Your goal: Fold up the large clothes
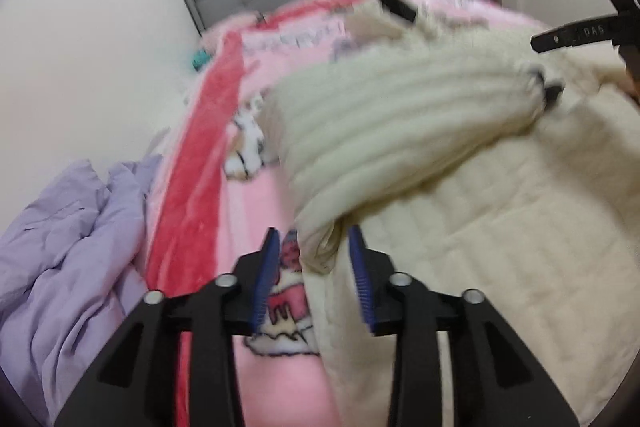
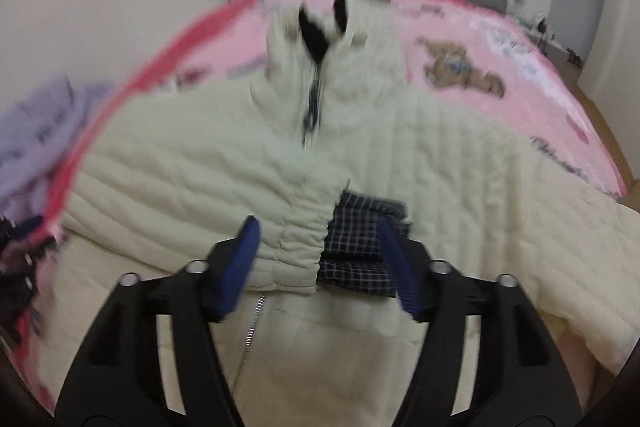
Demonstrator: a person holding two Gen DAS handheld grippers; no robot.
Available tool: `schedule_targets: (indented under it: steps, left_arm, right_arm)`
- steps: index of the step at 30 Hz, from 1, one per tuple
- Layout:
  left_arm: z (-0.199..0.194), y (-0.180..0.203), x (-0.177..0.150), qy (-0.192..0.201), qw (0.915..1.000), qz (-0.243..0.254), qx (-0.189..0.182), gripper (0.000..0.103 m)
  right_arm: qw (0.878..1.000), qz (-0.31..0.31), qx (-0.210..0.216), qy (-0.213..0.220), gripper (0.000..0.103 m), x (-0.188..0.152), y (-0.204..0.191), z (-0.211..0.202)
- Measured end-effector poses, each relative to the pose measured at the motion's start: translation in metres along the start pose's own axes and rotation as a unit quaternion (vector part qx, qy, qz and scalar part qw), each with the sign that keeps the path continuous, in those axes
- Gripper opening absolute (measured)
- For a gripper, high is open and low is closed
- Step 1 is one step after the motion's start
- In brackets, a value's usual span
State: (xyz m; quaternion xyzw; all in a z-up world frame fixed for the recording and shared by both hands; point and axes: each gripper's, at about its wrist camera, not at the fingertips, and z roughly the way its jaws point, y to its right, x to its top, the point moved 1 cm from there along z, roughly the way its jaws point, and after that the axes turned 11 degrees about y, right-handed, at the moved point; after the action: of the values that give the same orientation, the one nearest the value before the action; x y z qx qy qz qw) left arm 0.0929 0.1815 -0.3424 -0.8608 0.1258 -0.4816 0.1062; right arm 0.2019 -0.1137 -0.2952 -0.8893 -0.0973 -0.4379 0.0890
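Both grippers released — left gripper (image 1: 314, 251) beside the jacket (image 1: 400, 115) sleeve fold, right gripper (image 2: 318, 247) straddling its cuff (image 2: 302, 247) — on the pink blanket (image 1: 256, 211).

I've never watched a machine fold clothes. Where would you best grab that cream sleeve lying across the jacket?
I'd take the cream sleeve by its gathered cuff, coming from the near side. The cuff is a narrow, bunched end that points toward the right gripper, whose jaws already stand open on either side of it, so it should fit between them.
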Motion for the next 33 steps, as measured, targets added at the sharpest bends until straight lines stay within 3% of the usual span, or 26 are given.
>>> schedule_targets:
  steps: [2, 4, 5, 7, 10, 13, 15, 18, 22, 27, 30, 32, 33]
  left_arm:
    - [-0.006, 0.001, 0.018, 0.031, 0.9992, -0.022, -0.006, 0.065]
    - [0.008, 0.001, 0.045, 0.037, 0.9969, -0.054, -0.044, 0.072]
    - [0.022, 0.001, 0.056, 0.028, 0.9948, -0.071, -0.068, 0.072]
    - [0.057, 0.003, 0.073, 0.001, 0.9896, -0.103, -0.101, 0.068]
    - [0.106, 0.006, 0.079, -0.047, 0.9806, -0.140, -0.129, 0.063]
    - [0.136, 0.016, 0.068, -0.095, 0.9775, -0.133, -0.133, 0.063]
    - [0.145, 0.018, 0.058, -0.115, 0.9744, -0.136, -0.137, 0.063]
    - [0.158, 0.016, 0.038, -0.146, 0.9626, -0.168, -0.155, 0.061]
    - [0.162, 0.021, 0.033, -0.141, 0.9680, -0.150, -0.144, 0.060]
    - [0.158, 0.026, 0.036, -0.126, 0.9731, -0.139, -0.133, 0.060]
    - [0.136, 0.024, 0.048, -0.096, 0.9815, -0.116, -0.119, 0.061]
    - [0.114, 0.025, 0.069, -0.036, 0.9891, -0.089, -0.112, 0.063]
    - [0.105, 0.027, 0.085, -0.001, 0.9914, -0.068, -0.112, 0.066]
  right_arm:
    - [0.998, 0.017, 0.036, 0.055, 0.063, 0.011, 0.001, -0.028]
    - [0.996, 0.018, 0.071, 0.056, 0.063, 0.022, -0.003, -0.024]
    - [0.995, 0.014, 0.087, 0.042, 0.060, 0.025, -0.007, -0.015]
    - [0.993, 0.008, 0.112, 0.019, 0.043, 0.028, -0.014, 0.013]
    - [0.992, 0.028, 0.120, -0.034, 0.043, 0.021, -0.014, 0.060]
    - [0.992, 0.025, 0.098, -0.075, 0.038, 0.003, -0.009, 0.086]
    - [0.991, 0.005, 0.091, -0.094, 0.037, -0.010, -0.014, 0.091]
    - [0.991, -0.057, 0.076, -0.098, 0.038, -0.027, -0.026, 0.093]
    - [0.988, -0.124, 0.049, -0.082, 0.039, -0.045, -0.042, 0.094]
    - [0.988, -0.123, 0.047, -0.082, 0.040, -0.042, -0.040, 0.097]
    - [0.988, -0.107, 0.087, -0.072, 0.042, -0.034, -0.030, 0.083]
    - [0.989, -0.085, 0.118, -0.029, 0.042, -0.015, -0.016, 0.058]
    - [0.990, -0.077, 0.120, -0.006, 0.051, -0.006, -0.009, 0.048]
